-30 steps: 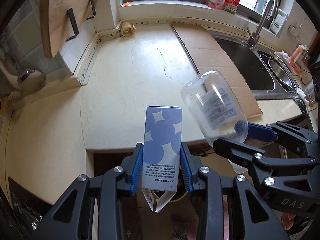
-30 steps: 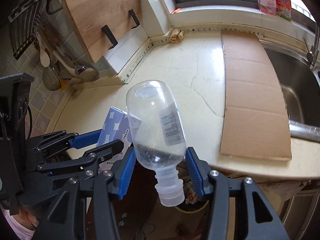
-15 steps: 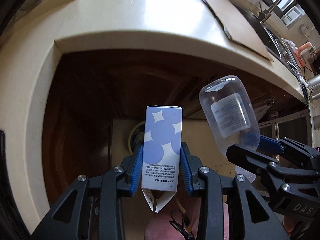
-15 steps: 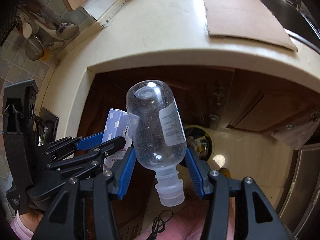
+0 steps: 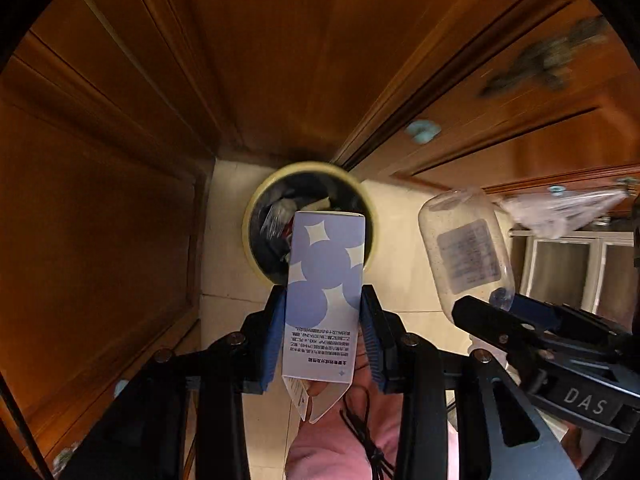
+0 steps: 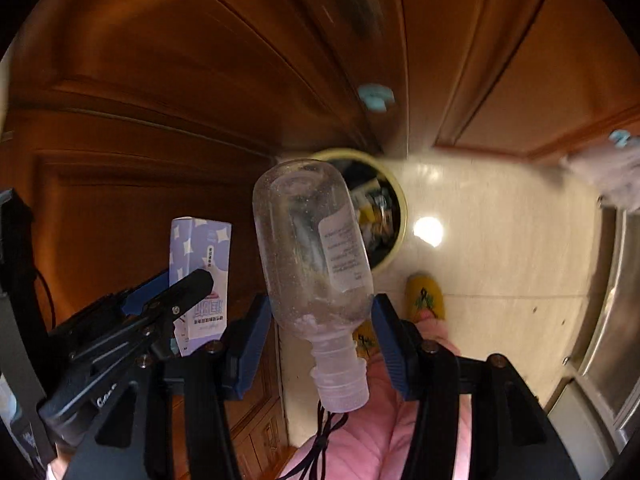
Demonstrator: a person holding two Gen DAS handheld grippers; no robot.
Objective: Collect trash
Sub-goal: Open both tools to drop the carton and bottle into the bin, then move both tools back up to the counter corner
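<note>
My left gripper (image 5: 323, 322) is shut on a lilac carton with blue circles (image 5: 325, 292), held upright above a round yellow-rimmed trash bin (image 5: 256, 216) on the floor. My right gripper (image 6: 320, 320) is shut on a clear plastic bottle (image 6: 308, 240), cap end toward me. The bottle also shows in the left wrist view (image 5: 464, 252), right of the carton. The bin (image 6: 396, 192) lies just behind the bottle in the right wrist view, with rubbish inside. The carton (image 6: 200, 248) and the left gripper (image 6: 188, 284) show at the left there.
Brown wooden cabinet doors (image 5: 280, 60) with pale knobs (image 5: 422, 130) rise behind the bin. Cream floor tiles (image 6: 500, 240) spread to the right. A yellow slipper (image 6: 424, 300) and pink trousers (image 6: 360, 440) are below the grippers. A steel-fronted unit (image 6: 616, 320) stands at far right.
Both grippers have tilted and dropped from countertop level toward the floor, still holding carton and bottle. The counter has left view; the bin is now close under the carton.
</note>
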